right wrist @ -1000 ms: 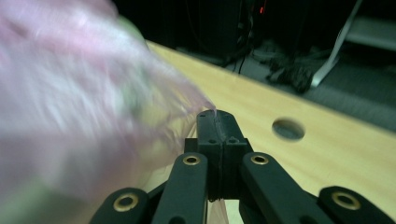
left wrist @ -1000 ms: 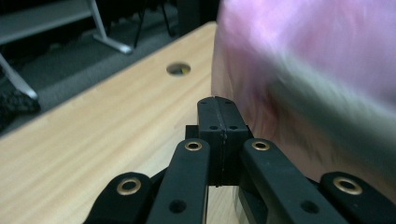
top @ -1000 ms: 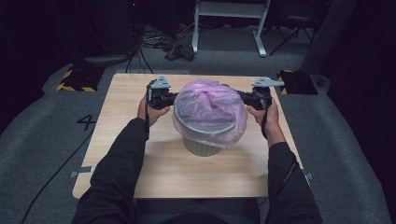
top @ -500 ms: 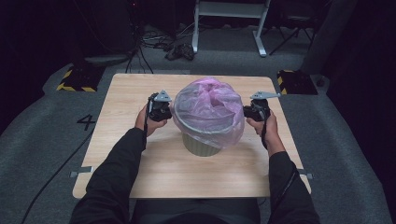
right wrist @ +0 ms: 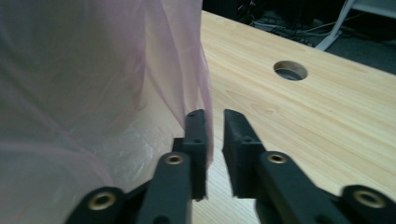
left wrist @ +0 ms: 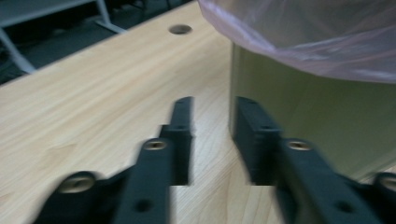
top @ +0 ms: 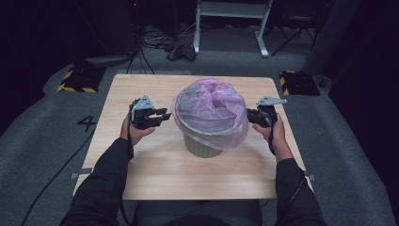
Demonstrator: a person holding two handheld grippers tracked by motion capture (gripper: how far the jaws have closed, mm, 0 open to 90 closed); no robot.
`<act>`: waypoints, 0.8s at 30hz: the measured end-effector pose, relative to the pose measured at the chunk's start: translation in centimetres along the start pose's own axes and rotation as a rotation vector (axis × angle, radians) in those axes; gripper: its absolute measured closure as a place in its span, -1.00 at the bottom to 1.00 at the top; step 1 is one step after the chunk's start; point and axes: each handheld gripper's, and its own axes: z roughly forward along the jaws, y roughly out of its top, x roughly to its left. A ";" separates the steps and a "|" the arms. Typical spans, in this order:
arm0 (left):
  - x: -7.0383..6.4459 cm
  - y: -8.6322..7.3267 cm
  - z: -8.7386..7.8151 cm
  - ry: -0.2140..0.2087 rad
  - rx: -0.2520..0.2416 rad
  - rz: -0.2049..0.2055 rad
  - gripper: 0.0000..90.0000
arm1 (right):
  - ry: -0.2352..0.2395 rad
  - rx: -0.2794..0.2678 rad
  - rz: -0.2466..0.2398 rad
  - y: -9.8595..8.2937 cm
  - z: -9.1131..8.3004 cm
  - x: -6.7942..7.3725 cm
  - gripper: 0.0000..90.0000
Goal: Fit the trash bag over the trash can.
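Observation:
A pale green bin (top: 202,146) stands mid-table, lined with a pink plastic bag (top: 209,106) whose edge is folded down over the rim. My left gripper (top: 162,115) is just left of the bin, apart from it. In the left gripper view its jaws (left wrist: 212,105) stand open with nothing between them, beside the bin wall (left wrist: 317,116) and under the bag hem (left wrist: 303,32). My right gripper (top: 249,117) is at the bin's right side. Its jaws (right wrist: 215,116) are slightly apart, and the hanging bag edge (right wrist: 198,74) brushes the left jaw.
The wooden table (top: 141,169) has a round cable hole (right wrist: 290,70) toward its far edge. Grey carpet surrounds it, with a white desk frame (top: 230,19), cables and yellow-black striped blocks (top: 75,77) beyond the far side.
Both grippers came down from the bag's upper sides to below rim height. The bag hem now lies lower over the bin. The left gripper has let go and backed off leftward.

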 end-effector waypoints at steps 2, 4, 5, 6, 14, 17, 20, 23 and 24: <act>-0.4 -0.1 -0.9 -0.001 -0.010 0.019 -0.03 | -0.030 0.000 -0.033 -0.2 -1.2 0.0 0.20; -1.2 -0.1 -1.4 0.021 -0.004 0.042 -0.32 | -0.041 0.000 -0.044 -0.2 -1.6 0.0 0.09; -1.6 0.0 -1.7 0.028 -0.007 0.055 -0.32 | -0.050 0.001 -0.060 -0.3 -2.1 0.0 -0.01; -1.9 0.2 -1.9 0.028 -0.014 0.070 -0.36 | -0.051 0.004 -0.073 -0.4 -2.5 0.0 -0.09; -3.8 1.7 -1.6 -0.036 -0.026 0.132 -0.64 | 0.022 -0.038 -0.159 -1.5 -6.4 1.5 -0.47; -4.2 1.8 -1.0 -0.047 -0.010 0.144 -0.65 | 0.089 -0.057 -0.226 -2.4 -7.8 3.5 -0.56; -4.2 1.9 -0.8 -0.055 -0.017 0.141 -0.62 | 0.117 -0.087 -0.266 -2.7 -8.4 5.4 -0.58; -4.1 2.0 -0.6 -0.029 -0.019 0.162 -0.36 | 0.151 -0.110 -0.278 -2.7 -8.4 6.7 -0.58; -4.1 2.1 -0.6 -0.026 -0.024 0.159 -0.30 | 0.159 -0.119 -0.280 -2.6 -8.3 7.2 -0.58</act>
